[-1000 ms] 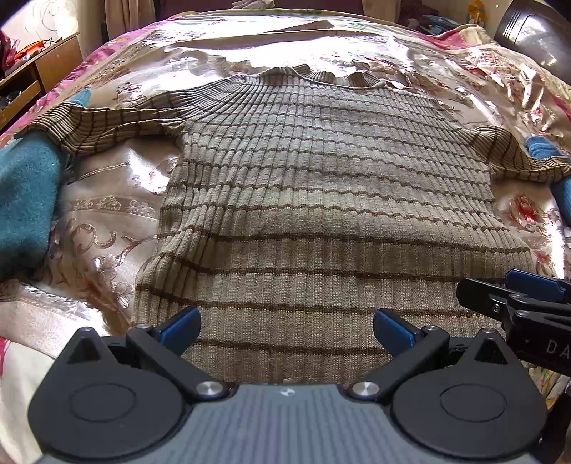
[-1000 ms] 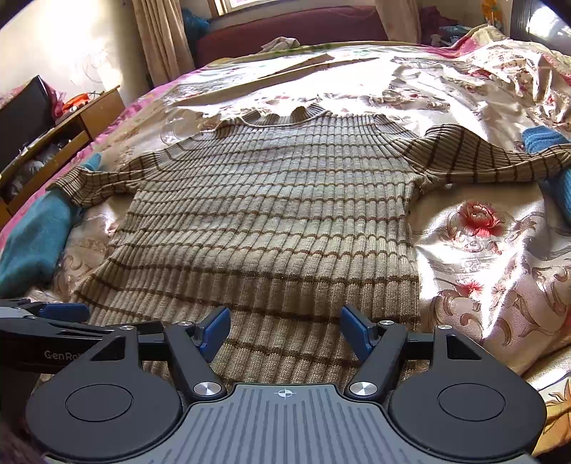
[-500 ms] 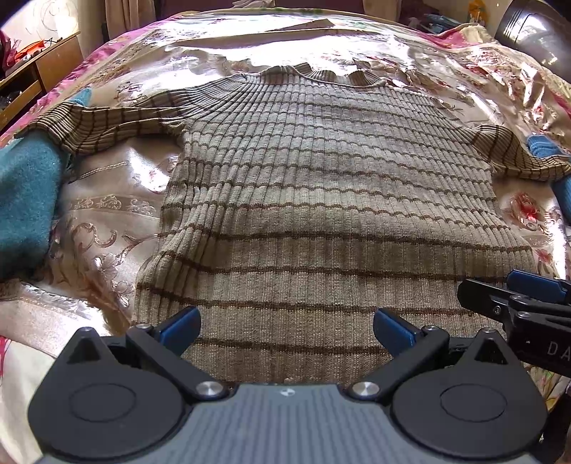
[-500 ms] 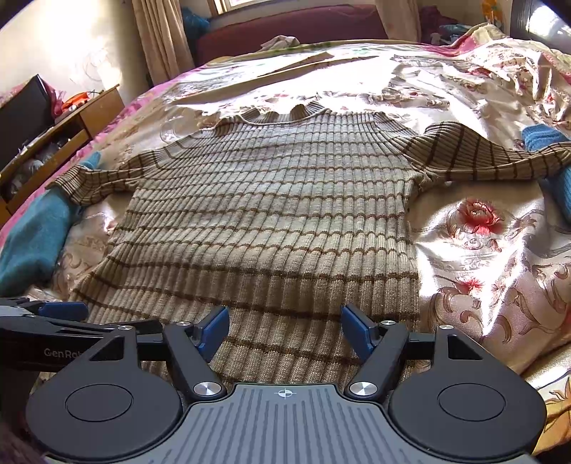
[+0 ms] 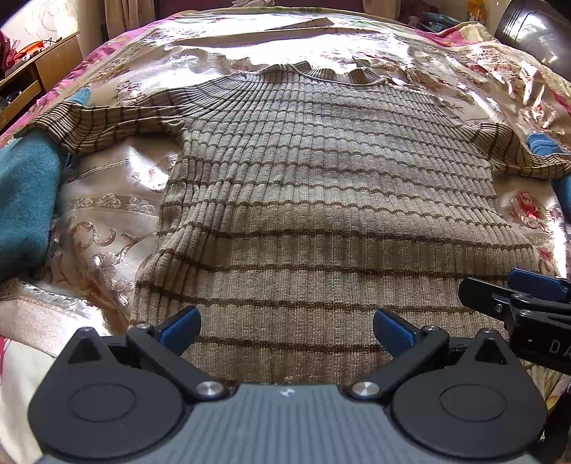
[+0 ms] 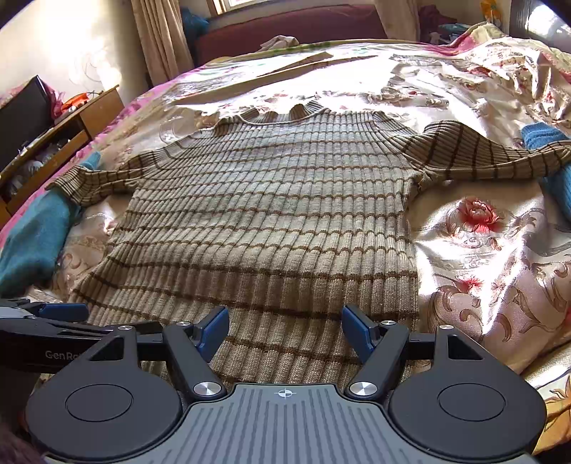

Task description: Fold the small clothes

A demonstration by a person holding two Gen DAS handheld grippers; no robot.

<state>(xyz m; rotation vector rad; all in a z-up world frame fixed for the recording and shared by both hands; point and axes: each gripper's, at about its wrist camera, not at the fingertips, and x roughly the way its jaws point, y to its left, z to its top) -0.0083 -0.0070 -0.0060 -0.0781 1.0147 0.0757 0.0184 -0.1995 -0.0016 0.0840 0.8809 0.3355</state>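
Lying flat and face-up on the bed, the ribbed beige knit sweater with thin brown stripes (image 5: 321, 200) spreads across the glossy floral satin bedspread (image 6: 481, 257), its collar pointing away from the cameras and its hem nearest them. Both short sleeves stretch out sideways; the end of each rests on a teal knitted garment (image 5: 25, 200), one at each side of the bed.

Over the hem, the left tongs (image 5: 287, 330) hang with their blue-padded fingers (image 5: 180, 328) spread wide apart, nothing between them but the sweater fabric below; whether the tips touch the cloth cannot be told. The right tongs (image 6: 285, 330) sit beside them over the same hem, nearer the sweater's right edge, their blue pads (image 6: 357, 332) likewise parted and gripping nothing. Each tool shows at the edge of the other's view, so the two stand close together, side by side.

Sunlight falls in bright patches over the far half of the bedspread and over the red flower print beside the sweater. Beyond the bed stand a dark red headboard or sofa back (image 6: 285, 28) and beige curtains (image 6: 160, 39); at the left, a wooden cabinet (image 6: 71, 121) carries a dark screen and small clutter.
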